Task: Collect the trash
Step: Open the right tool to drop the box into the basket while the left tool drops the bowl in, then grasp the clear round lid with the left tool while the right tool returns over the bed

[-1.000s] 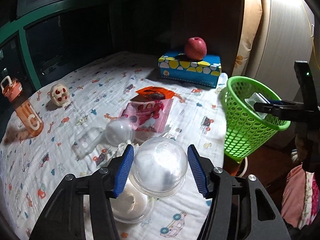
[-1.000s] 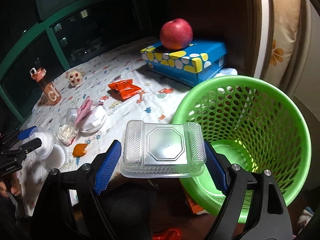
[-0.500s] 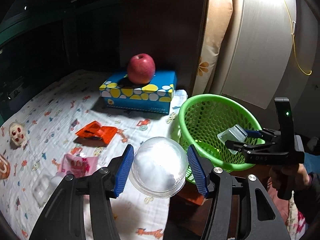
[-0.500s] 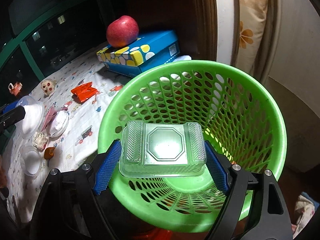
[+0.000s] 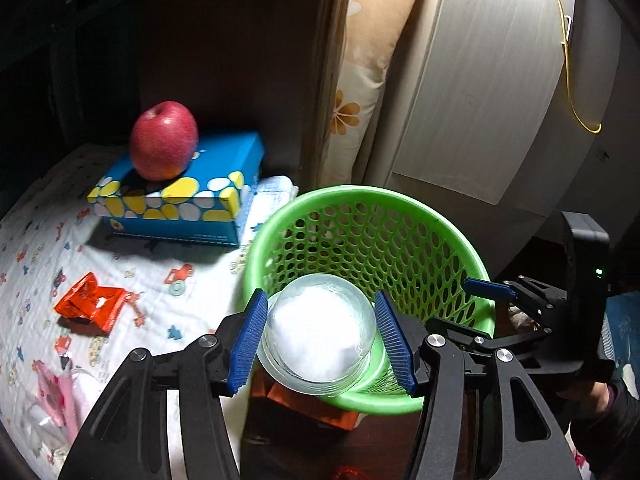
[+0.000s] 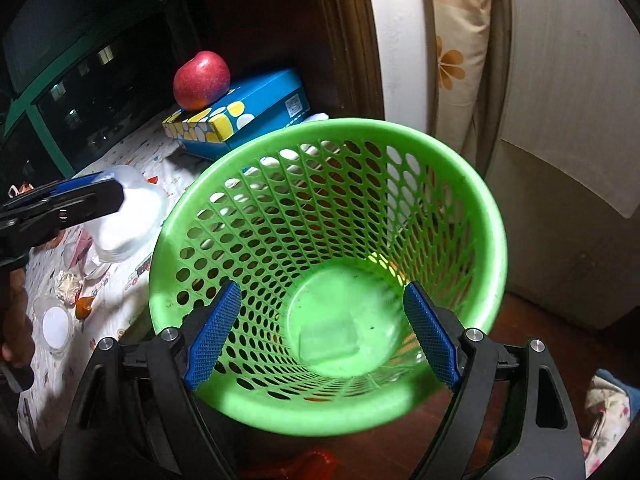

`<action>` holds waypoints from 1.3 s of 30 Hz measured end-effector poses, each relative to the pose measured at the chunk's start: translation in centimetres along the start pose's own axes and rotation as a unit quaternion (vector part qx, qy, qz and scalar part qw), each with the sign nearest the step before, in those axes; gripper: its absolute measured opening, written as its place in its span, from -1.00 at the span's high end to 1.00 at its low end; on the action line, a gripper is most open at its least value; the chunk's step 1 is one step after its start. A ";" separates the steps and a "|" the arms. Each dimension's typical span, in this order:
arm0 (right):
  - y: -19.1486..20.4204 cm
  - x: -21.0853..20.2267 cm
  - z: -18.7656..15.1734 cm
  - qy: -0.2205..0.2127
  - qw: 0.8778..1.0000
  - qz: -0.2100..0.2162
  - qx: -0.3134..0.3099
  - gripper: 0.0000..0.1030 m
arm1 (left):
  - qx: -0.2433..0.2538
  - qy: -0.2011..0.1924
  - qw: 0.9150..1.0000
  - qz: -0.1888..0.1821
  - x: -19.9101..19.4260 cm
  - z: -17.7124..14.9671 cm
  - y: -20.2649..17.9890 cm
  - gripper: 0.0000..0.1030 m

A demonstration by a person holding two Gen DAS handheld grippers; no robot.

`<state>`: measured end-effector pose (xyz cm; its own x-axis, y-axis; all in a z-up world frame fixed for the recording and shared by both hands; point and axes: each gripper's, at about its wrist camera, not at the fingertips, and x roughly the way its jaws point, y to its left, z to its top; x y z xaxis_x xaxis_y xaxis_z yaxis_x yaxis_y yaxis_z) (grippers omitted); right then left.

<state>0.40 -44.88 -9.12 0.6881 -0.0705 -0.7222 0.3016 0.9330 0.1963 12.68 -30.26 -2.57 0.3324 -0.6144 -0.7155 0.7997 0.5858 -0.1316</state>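
A green mesh basket [image 5: 360, 200] stands beside the table's right end. My left gripper [image 5: 320, 294] is shut on a clear plastic dome [image 5: 320, 336], held just over the basket's near rim. The right wrist view shows that dome [image 6: 132, 216] at the left, outside the basket rim [image 6: 328, 128]. My right gripper [image 6: 321, 285] hangs open above the basket mouth with nothing between its pads. A clear plastic tray [image 6: 340, 340] shows as a blur at the basket's bottom. One blue finger [image 5: 486, 286] of the right gripper shows over the basket's right rim.
A red apple [image 5: 164, 146] sits on a blue tissue box [image 5: 180, 204] at the back of the cloth-covered table. An orange wrapper [image 5: 90, 306], a pink wrapper [image 5: 52, 396] and clear lids [image 6: 56, 324] lie on the cloth. A pale cabinet and a pillow stand behind the basket.
My left gripper carried the dome rightwards from over the table to the basket's rim. My right gripper moved over the basket and let go of the clear tray, which dropped inside.
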 end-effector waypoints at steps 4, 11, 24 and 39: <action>-0.7 -1.2 -0.5 -0.013 1.000 -0.001 0.006 -0.64 | 0.005 0.014 1.000 -0.007 1.6 0.3 -1.3 -0.05; -1.3 -2.4 -1.6 -0.021 1.000 -0.003 0.010 -0.65 | 0.001 0.031 0.999 -0.022 3.6 0.3 -2.6 -0.08; 1.1 -4.1 -2.5 -0.039 0.999 0.013 -0.008 -0.65 | -0.025 -0.005 1.000 0.008 -1.2 -1.8 -0.8 -0.22; 9.8 -3.3 -1.7 -0.038 0.994 0.070 -0.073 -0.65 | -0.100 -0.031 0.980 0.169 -11.4 -10.4 8.4 -0.27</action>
<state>-0.07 -34.89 -5.91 0.7660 0.0426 -0.6414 0.1039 0.9765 0.1889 10.40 -12.86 -2.59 0.5955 -0.3950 -0.6996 0.5267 0.8495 -0.0312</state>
